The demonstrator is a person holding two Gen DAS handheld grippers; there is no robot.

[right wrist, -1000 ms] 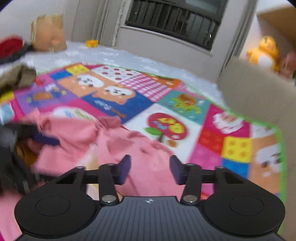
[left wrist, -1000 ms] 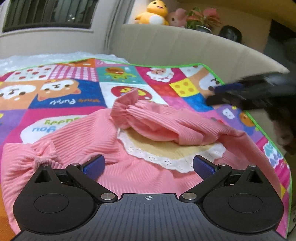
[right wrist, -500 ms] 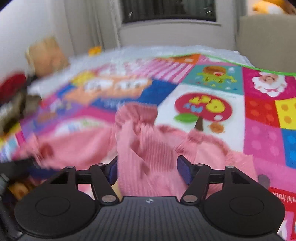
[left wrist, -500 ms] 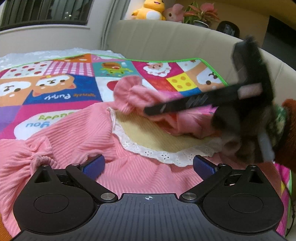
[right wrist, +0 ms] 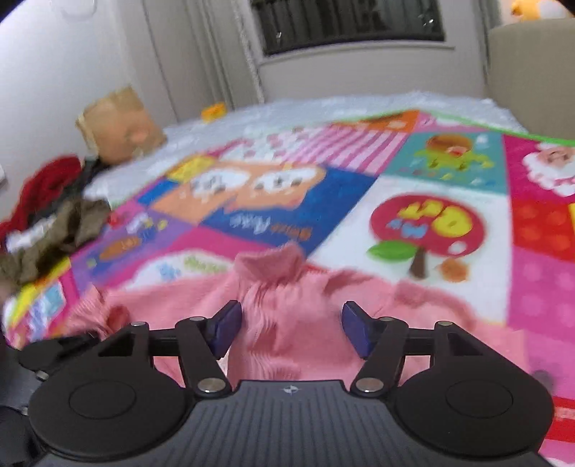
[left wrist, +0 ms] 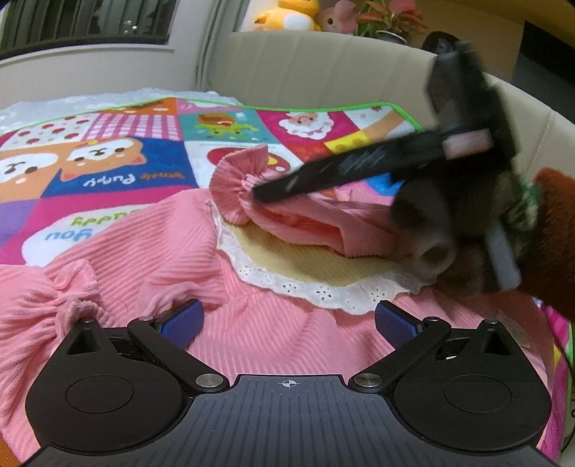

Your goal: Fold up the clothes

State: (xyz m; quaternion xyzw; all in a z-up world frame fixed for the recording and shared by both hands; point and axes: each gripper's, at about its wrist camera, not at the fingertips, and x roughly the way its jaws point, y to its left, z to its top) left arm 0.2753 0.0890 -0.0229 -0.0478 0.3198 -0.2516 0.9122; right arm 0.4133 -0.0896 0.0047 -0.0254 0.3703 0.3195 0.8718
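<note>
A pink ribbed child's top (left wrist: 151, 248) with a white lace collar (left wrist: 305, 287) lies on a colourful patchwork mat (left wrist: 118, 172). My left gripper (left wrist: 289, 319) is open, low over the chest of the top, holding nothing. My right gripper (right wrist: 291, 330) is open with the folded-in pink sleeve (right wrist: 276, 287) between its jaws. In the left wrist view the right gripper (left wrist: 273, 190) reaches in from the right along that sleeve (left wrist: 298, 215), its tip by the gathered cuff (left wrist: 237, 183).
A beige sofa back (left wrist: 323, 68) rises behind the mat, with plush toys (left wrist: 287, 16) and a plant on top. A pile of red and olive clothes (right wrist: 43, 215) and a brown paper bag (right wrist: 118, 125) sit at the mat's far left.
My right gripper has swung in over the top and moved along the sleeve toward its cuff, with its jaws opened wider. My left gripper has stayed open in place.
</note>
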